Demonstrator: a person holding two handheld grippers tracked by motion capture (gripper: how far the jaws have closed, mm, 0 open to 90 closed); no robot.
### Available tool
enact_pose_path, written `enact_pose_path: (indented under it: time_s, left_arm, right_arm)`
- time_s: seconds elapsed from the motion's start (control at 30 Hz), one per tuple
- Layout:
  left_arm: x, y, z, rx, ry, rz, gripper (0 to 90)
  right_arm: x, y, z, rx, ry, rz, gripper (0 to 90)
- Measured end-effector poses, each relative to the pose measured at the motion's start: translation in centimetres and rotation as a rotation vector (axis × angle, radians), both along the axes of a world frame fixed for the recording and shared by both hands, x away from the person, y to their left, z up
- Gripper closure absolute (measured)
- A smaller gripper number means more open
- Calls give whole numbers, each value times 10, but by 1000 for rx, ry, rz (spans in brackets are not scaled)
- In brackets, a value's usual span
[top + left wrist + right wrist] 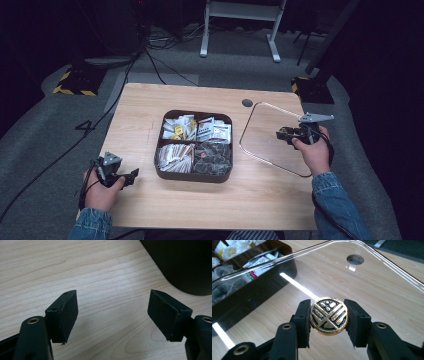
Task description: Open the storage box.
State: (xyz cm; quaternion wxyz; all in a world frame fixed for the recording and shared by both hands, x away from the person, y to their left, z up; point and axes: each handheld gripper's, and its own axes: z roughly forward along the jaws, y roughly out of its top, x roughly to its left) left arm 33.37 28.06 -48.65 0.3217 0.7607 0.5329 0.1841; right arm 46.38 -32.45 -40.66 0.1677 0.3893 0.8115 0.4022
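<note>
While your right gripper (328, 317) clamps the gold-and-black knob (329, 316), the clear lid (265, 125) lies on the table (150, 100).
At nine o'clock of the lid sits the compartment tray (194, 176); your left gripper (112, 315) rests wide apart at the tray's eight o'clock.

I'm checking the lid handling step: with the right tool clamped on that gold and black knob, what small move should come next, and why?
Probably carry the clear lid leftward over the compartment box. The right tool grips the lid's gold knob on both sides; the box lies open beside the lid, packets showing. The left tool is open over bare table, free to steady the box.
</note>
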Motion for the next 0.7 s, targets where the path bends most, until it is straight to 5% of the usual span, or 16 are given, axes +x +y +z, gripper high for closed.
enact_pose_path:
  time_s: [0.7]
  left_arm:
    - [-1,-1,2,7,-14,2,264]
  right_arm:
    - [-8,-5,-55,-40,52,3,587]
